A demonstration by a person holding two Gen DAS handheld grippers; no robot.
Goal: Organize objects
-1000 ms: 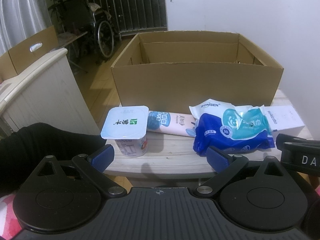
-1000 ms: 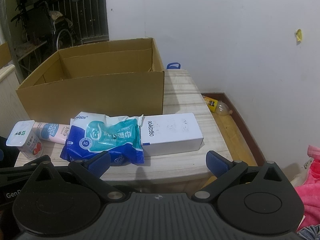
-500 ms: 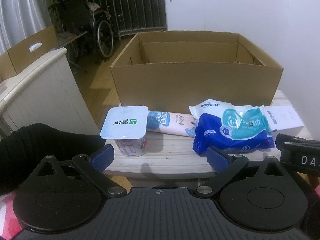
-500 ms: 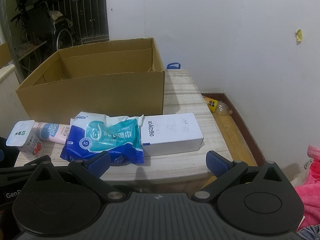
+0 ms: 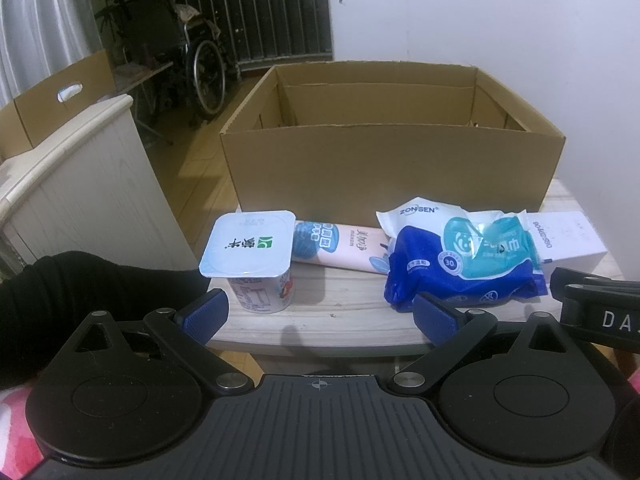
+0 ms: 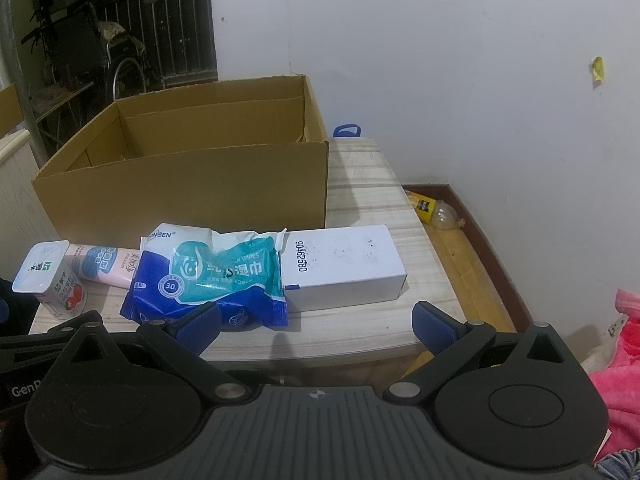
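Both grippers, left (image 5: pixel 320 314) and right (image 6: pixel 316 322), are held spread apart and empty before a yogurt cup (image 5: pixel 250 254), wet-wipes pack (image 6: pixel 212 280) and cardboard box (image 5: pixel 392 168).

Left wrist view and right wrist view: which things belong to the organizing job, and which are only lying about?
Belong to the job:
yogurt cup
pink tube
wet wipes pack
white carton
cardboard box
left claw and right claw, both open

Only lying about:
wheelchair
plastic bottle on the floor
pink cloth
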